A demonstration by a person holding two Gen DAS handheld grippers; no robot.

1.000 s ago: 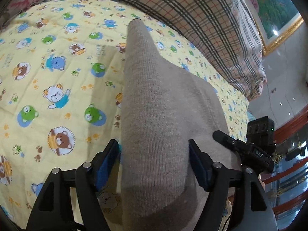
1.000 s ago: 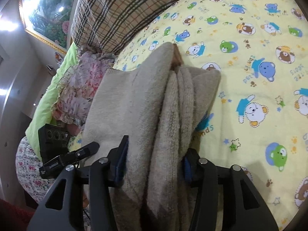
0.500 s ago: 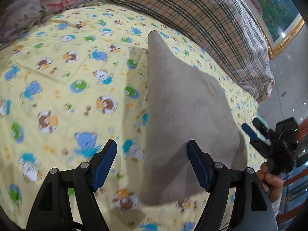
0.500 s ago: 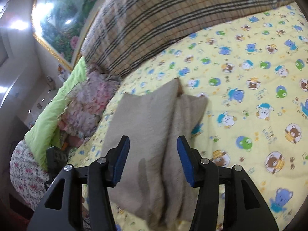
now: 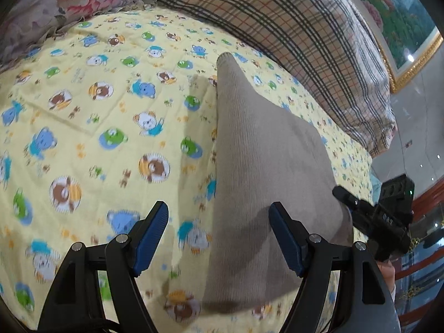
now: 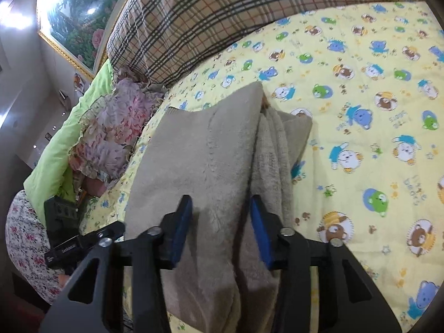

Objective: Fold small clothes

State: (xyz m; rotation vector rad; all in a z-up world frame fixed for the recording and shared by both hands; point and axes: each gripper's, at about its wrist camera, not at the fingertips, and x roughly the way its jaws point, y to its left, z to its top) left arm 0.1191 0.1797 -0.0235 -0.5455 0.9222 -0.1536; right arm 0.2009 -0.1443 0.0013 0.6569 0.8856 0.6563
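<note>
The garment [image 5: 266, 166], a beige knit piece, lies folded on the bed [image 5: 83, 127] over the bear-print quilt, with a plaid pillow [image 5: 291, 27] at its 12 o'clock in the left view. From the right view its fleecy side [image 6: 202, 152] faces up, with a bunched ridge of layers running from 12 to 6 o'clock.

The left claw [image 5: 217, 238] stands released, wide apart, above the quilt; the garment's near edge passes under its right-hand pad, but nothing is pinched. The right claw [image 6: 220, 229] is closing, its pads straddling the fleecy fold and ridge near 6 o'clock. The cloth sits between them, yet I cannot see the pads pressing it, so I would not call it grasped.

Risks, as I judge them:
- The right claw may catch only the top layer, or only part of the ridge, so a lift would peel the fold open.
- It may pinch the quilt together with the garment, since both are soft and lie flat against each other.
- With the left claw holding nothing, one-sided pulling could drag the whole stack sideways and skew it.
- The thick bunch could slip from the pads when raised.
</note>
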